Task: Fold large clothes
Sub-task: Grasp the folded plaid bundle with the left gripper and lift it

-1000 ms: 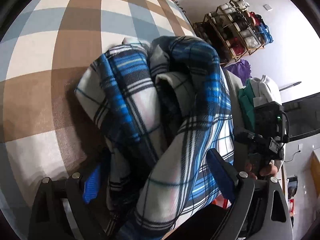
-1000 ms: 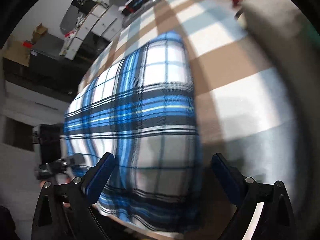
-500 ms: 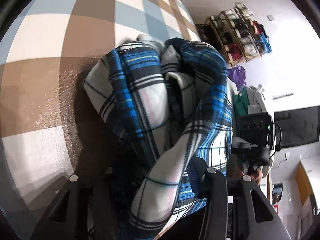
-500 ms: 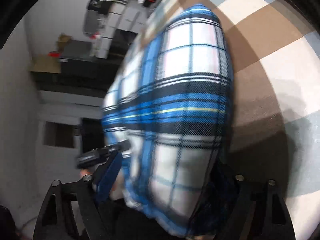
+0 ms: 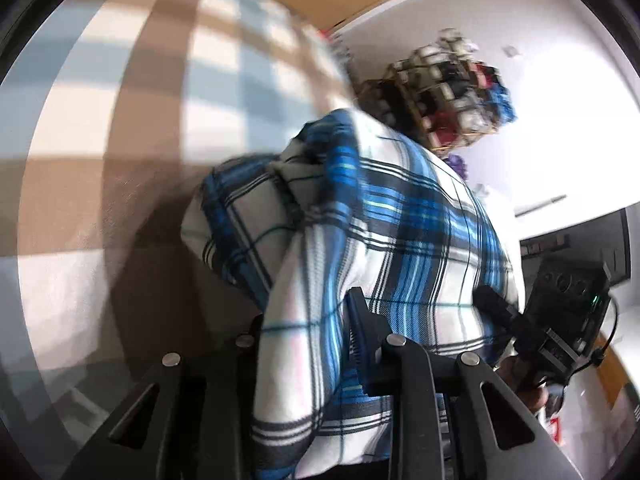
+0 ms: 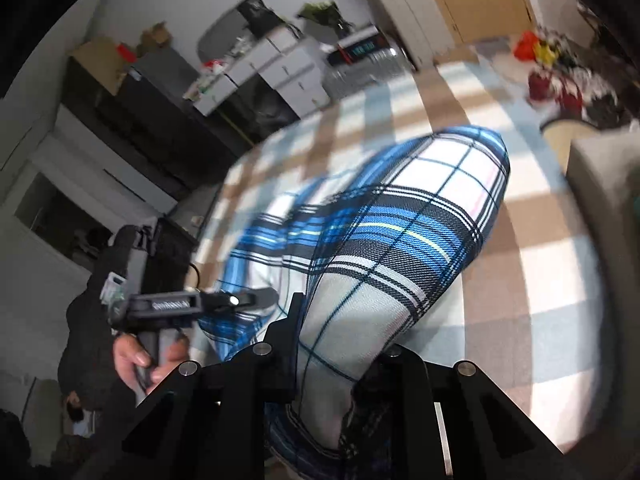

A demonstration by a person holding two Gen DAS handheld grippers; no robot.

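A blue, white and black plaid garment (image 5: 392, 216) hangs bunched over a bed with a brown, white and grey-blue checked cover (image 5: 120, 128). My left gripper (image 5: 304, 336) has its jaws closing on a fold of the near edge, cloth pinched between the pads. My right gripper (image 6: 332, 344) is likewise closing, with another fold of the plaid garment (image 6: 400, 232) squeezed between its fingers and lifted off the checked cover (image 6: 532, 264). Each wrist view shows the other gripper, held in a hand, at the side.
A wire rack of shoes (image 5: 448, 92) stands by the white wall behind the bed. Grey cabinets (image 6: 280, 68) and dark furniture (image 6: 132, 112) line the far side. A pile of red and dark things (image 6: 560, 68) lies beyond the bed. A beige upholstered edge (image 6: 600, 200) is at right.
Both grippers went from wide open around the garment to pinched on its folds. Both then rose, the right one more, pulling the cloth up off the bed cover.
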